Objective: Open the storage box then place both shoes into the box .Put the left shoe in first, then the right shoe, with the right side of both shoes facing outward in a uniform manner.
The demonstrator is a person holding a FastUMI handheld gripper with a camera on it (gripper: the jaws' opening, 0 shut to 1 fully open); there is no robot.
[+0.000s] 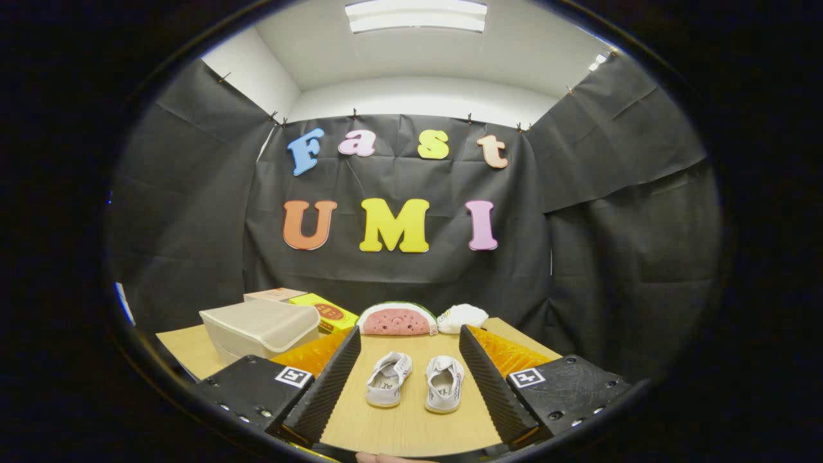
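Observation:
Two small white shoes stand side by side on the wooden table (411, 424), toes pointing away from me: the left shoe (388, 379) and the right shoe (444, 384). They lie just ahead of my gripper (407, 363), framed between its two fingers, which are spread wide and hold nothing. A translucent storage box (257, 329) with its lid down stands on the table beyond the left finger (325, 386), to the left of the shoes.
Behind the box lie a yellow carton (331, 313) and a pale carton (275, 294). A watermelon-slice plush (397, 319) and a white soft object (461, 317) sit at the table's far edge against the black cloth wall.

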